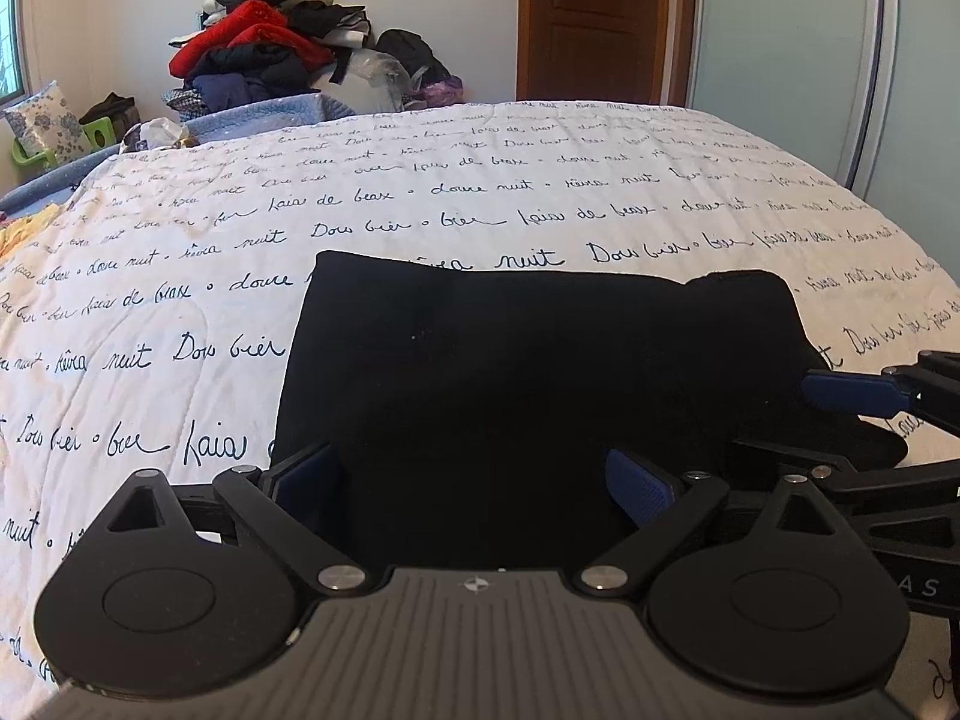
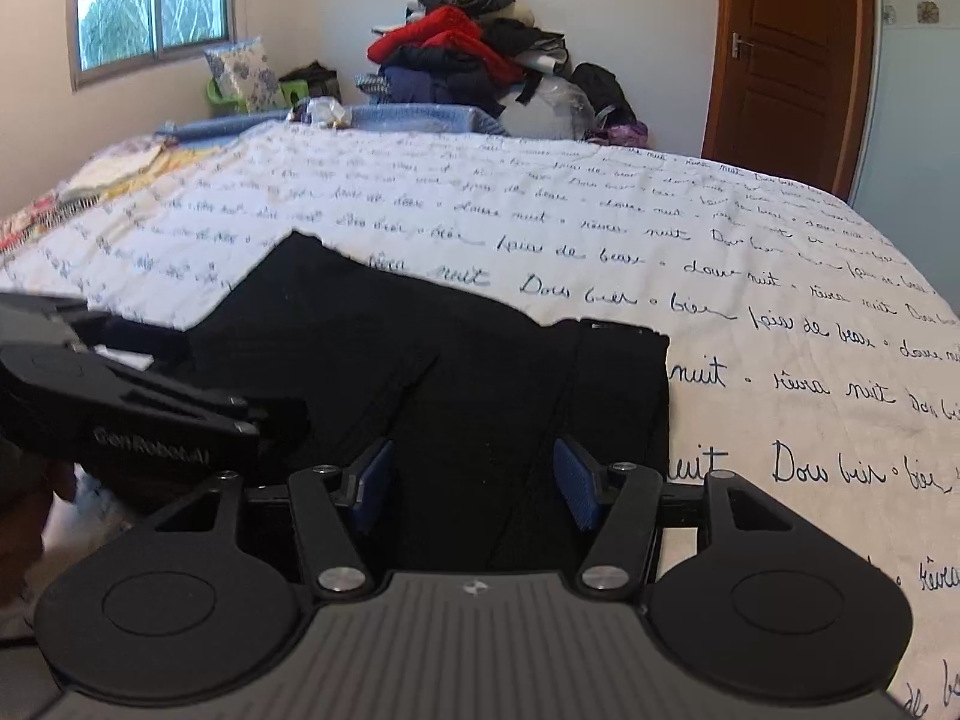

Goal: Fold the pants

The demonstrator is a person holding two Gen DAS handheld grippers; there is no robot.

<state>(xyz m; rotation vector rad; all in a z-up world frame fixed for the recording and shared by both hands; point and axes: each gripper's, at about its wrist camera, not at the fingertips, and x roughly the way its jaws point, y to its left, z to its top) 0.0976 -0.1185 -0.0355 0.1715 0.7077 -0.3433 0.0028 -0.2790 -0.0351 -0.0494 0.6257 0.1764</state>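
The black pants lie folded into a thick rectangle on the white quilt with script print. My left gripper hangs over their near edge with its blue pads wide apart and not pressing the cloth. My right gripper reaches in from the right over the pants' right side. In the right wrist view the pants show a fold line and a seam, and the right gripper stands open above them with cloth below its pads. The left gripper sits at the left, over the pants.
A heap of red, black and navy clothes is piled at the far side of the bed. A brown door and a pale sliding panel stand behind. There is a window at the back left, and a flowered pillow below it.
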